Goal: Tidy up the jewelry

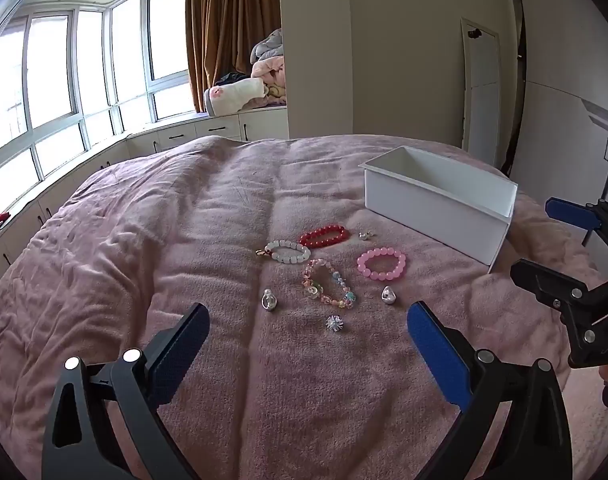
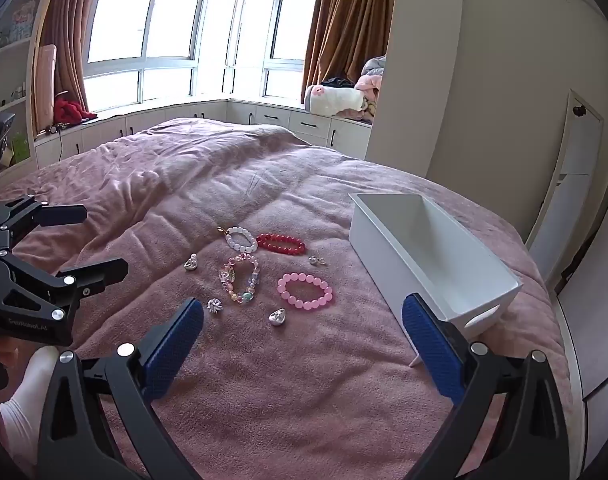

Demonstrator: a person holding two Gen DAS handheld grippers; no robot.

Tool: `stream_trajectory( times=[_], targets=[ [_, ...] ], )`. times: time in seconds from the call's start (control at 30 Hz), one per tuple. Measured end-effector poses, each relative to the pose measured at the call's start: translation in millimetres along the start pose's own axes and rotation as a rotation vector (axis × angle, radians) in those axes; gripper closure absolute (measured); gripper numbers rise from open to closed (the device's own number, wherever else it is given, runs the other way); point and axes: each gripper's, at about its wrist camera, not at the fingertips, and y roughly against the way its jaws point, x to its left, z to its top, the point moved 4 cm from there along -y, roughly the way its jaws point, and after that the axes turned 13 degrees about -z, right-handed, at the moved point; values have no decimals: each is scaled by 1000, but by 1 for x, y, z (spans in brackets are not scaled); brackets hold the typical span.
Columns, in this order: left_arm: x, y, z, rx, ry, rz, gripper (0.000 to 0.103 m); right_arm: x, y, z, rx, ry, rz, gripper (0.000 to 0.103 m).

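While both the left gripper (image 1: 308, 338) and right gripper (image 2: 303, 330) stand spread wide and empty, the bracelets (image 1: 323, 236) lie on the pink blanket (image 1: 144, 240) ahead of the fingertips, beside the white box (image 2: 387, 236).

Fuzzy matt cloth blanket (image 1: 184, 240), smooth plastic bin (image 1: 435, 204), glossy bead bracelets (image 1: 381, 264).

On the pink bed (image 1: 184, 240) lie four bead bracelets close together: red (image 1: 324, 236), white (image 1: 287, 252), pink (image 1: 381, 264) and a mixed one (image 1: 328, 289), with small silver charms (image 1: 388, 295) scattered around them. A white box (image 1: 435, 200) sits just right of them, open side up. The left tool (image 1: 307, 344) hangs near the jewelry with its blue pads spread wide and nothing between them; the right tool (image 1: 543, 240) shows at the right edge.
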Motion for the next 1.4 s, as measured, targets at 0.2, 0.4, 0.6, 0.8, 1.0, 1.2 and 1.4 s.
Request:
stream_trajectory(
  times=[0.2, 0.4, 0.6, 0.8, 1.0, 1.2, 1.4],
  targets=[
    [1, 6, 2, -18, -5, -13, 3, 1, 2, -1, 7, 17, -2, 4],
    [-3, 4, 2, -22, -7, 3, 3, 6, -2, 0, 7, 23, -6, 4],
    [-1, 4, 1, -16, 13, 7, 3, 4, 0, -2, 10, 20, -2, 5],
    [5, 3, 0, -12, 32, 9, 3, 4, 0, -3, 11, 23, -1, 4],
    [6, 3, 0, -12, 23, 7, 3, 5, -1, -3, 12, 23, -1, 4],
    [5, 2, 0, -10, 19, 10, 3, 5, -1, -3, 13, 26, -2, 4],
    [6, 2, -2, -9, 22, 10, 3, 5, -1, -4, 9, 29, -7, 4]
  ],
)
